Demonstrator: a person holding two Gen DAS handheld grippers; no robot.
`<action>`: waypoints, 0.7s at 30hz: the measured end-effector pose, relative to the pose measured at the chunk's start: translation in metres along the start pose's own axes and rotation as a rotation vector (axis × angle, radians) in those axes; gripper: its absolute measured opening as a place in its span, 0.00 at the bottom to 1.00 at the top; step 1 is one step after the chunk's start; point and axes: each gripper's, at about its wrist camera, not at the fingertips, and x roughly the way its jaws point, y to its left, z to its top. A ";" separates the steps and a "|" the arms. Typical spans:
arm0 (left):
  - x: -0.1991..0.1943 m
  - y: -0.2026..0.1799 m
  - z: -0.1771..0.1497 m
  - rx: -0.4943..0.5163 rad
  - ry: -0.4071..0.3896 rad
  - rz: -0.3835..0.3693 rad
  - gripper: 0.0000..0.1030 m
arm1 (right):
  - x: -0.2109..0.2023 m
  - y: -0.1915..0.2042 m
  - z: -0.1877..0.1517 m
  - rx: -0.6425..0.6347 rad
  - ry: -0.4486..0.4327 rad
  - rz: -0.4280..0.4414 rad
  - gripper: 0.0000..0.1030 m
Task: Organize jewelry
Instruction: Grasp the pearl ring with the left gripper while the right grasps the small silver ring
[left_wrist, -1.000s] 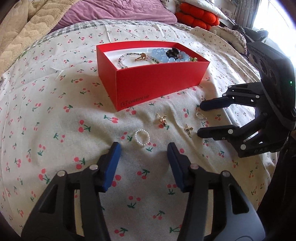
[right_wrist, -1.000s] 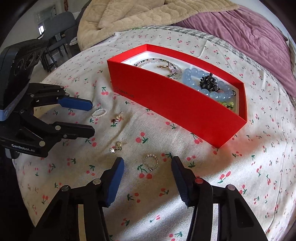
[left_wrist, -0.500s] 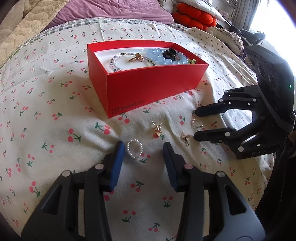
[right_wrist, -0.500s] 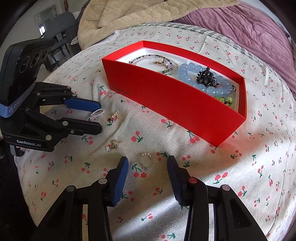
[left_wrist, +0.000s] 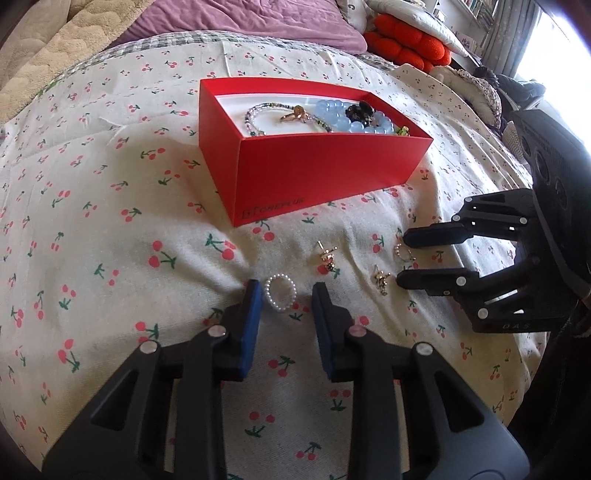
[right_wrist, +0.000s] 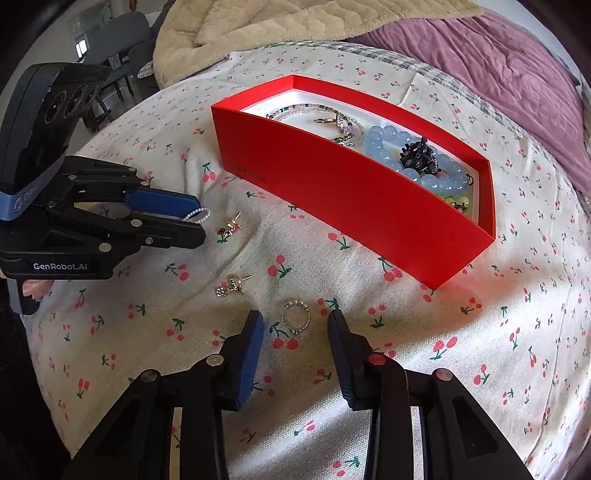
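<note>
A red box (left_wrist: 317, 173) (right_wrist: 354, 195) on the cherry-print bedspread holds bead bracelets, a blue bead strand and a black clip. My left gripper (left_wrist: 286, 295) (right_wrist: 197, 223) is open with a white pearl ring (left_wrist: 280, 293) (right_wrist: 197, 214) between its fingers on the cloth. My right gripper (right_wrist: 295, 323) (left_wrist: 404, 258) is open around a silver beaded ring (right_wrist: 295, 315) (left_wrist: 402, 253). Two gold earrings (left_wrist: 327, 254) (left_wrist: 381, 278) lie loose between the grippers; they also show in the right wrist view (right_wrist: 231, 227) (right_wrist: 231, 286).
A purple blanket (right_wrist: 498, 66) and a beige quilt (right_wrist: 258, 26) lie behind the box. Orange cushions (left_wrist: 406, 48) sit at the far right of the bed. The bed edge drops off beside both grippers.
Both grippers have moved forward and down. The pearl ring now sits between the left fingers and the silver ring between the right fingers. Both stay open.
</note>
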 end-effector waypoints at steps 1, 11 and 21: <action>0.000 -0.001 0.000 -0.001 0.000 0.006 0.25 | 0.000 0.000 0.000 -0.002 0.001 0.000 0.33; -0.002 -0.006 -0.001 -0.009 0.000 0.046 0.11 | 0.003 -0.003 0.005 0.022 0.017 0.013 0.28; -0.004 -0.012 0.001 -0.001 0.012 0.084 0.03 | 0.005 0.000 0.010 0.027 0.010 -0.007 0.14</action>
